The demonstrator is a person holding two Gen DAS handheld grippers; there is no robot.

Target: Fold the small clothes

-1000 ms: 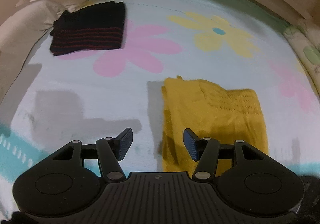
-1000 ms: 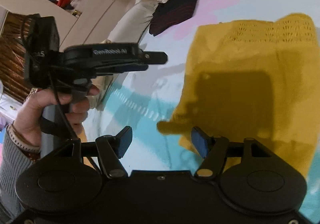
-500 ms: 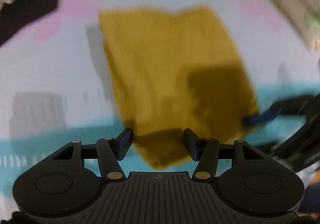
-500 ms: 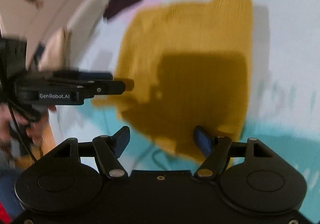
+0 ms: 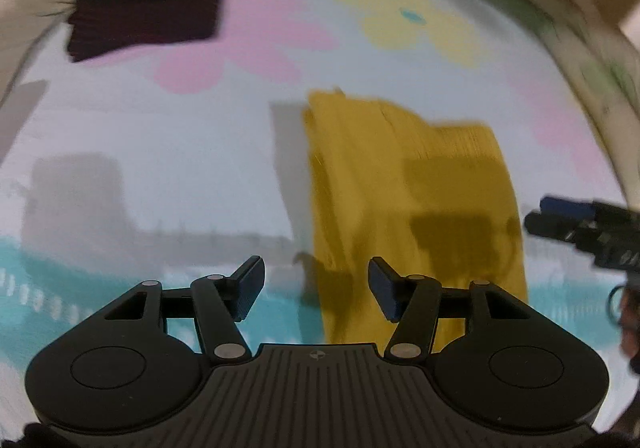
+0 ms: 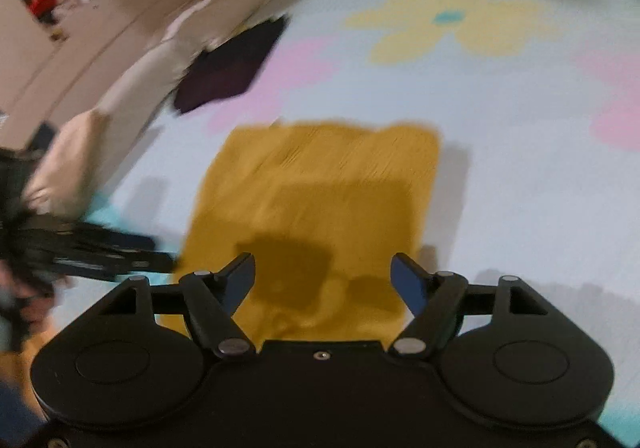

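A mustard yellow knit garment (image 5: 412, 208) lies folded flat on the flowered bedsheet (image 5: 168, 168); it also shows in the right wrist view (image 6: 320, 200). My left gripper (image 5: 316, 288) is open and empty, hovering above the garment's near left corner. My right gripper (image 6: 323, 284) is open and empty above the garment's near edge. The right gripper's tip shows at the right of the left wrist view (image 5: 576, 224). The left gripper shows blurred at the left of the right wrist view (image 6: 100, 252). Both views are motion-blurred.
A folded dark striped garment (image 5: 148, 18) lies at the far left of the bed, also seen in the right wrist view (image 6: 232, 68). A cream pillow (image 6: 68, 164) lies along the left side. A patterned quilt (image 5: 600, 72) borders the far right.
Both grippers have swung quickly over the yellow garment and pulled back from it. Both stayed open and empty. The garment lies in the same place.
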